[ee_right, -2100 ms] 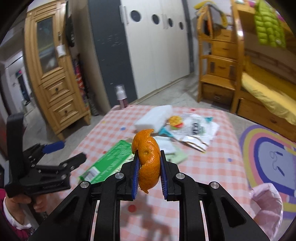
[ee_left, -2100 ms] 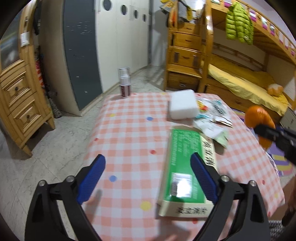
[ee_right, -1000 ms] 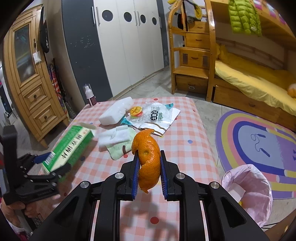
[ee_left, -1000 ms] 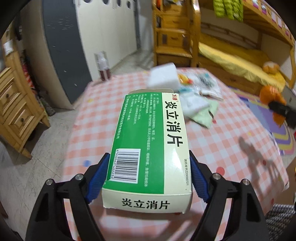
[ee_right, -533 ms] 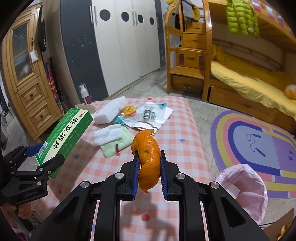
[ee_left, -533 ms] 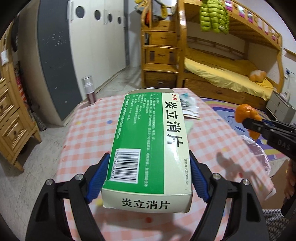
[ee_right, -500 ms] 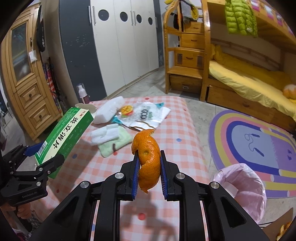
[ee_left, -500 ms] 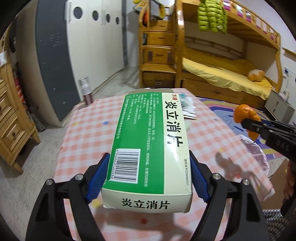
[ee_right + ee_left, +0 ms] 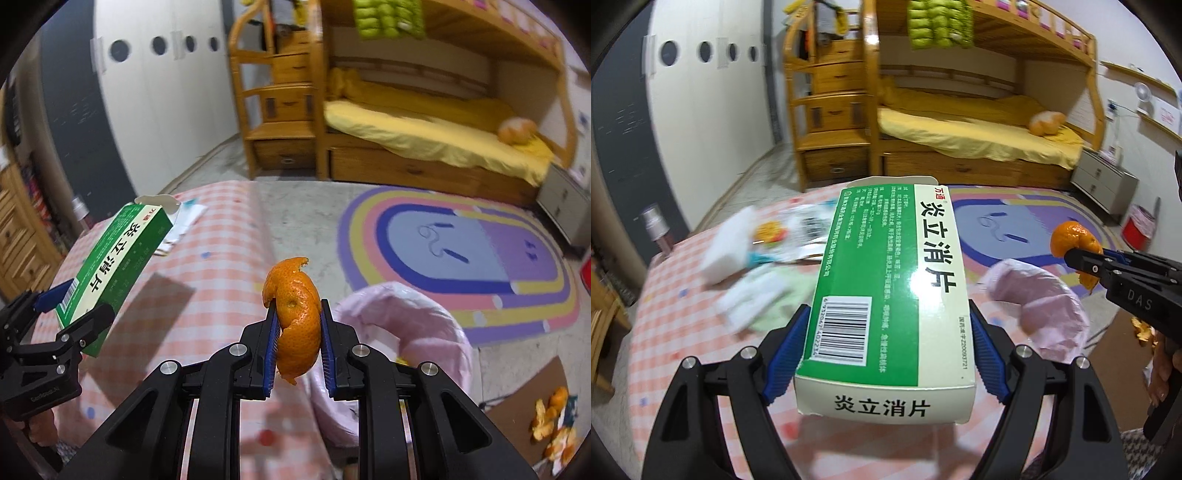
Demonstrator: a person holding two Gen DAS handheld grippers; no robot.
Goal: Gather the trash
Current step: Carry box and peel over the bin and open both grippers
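Pink plastic lines the trash bin (image 9: 406, 314), which stands on the floor just beside the checked table (image 9: 207, 295); its inside is mostly hidden behind the right gripper (image 9: 297, 328), so little of its contents can be made out. That gripper's blue pads are clamped on a curl of orange peel (image 9: 295, 314), held in the air above the bin's near rim. The left gripper (image 9: 886, 354) is closed on a green and white medicine box (image 9: 886, 288), lifted clear of the table with its far flap open.

From the left wrist view, the litter left on the tablecloth is smeared by blur: a white block (image 9: 727, 247), some wrappers (image 9: 805, 232) and a pale green cloth (image 9: 775, 295) can just be told apart. The box covers the middle of the table there. The right wrist view cuts most of that litter off behind the box, but alone shows more orange peel scraps (image 9: 554, 421) lying on brown cardboard on the floor, at the lower right edge.
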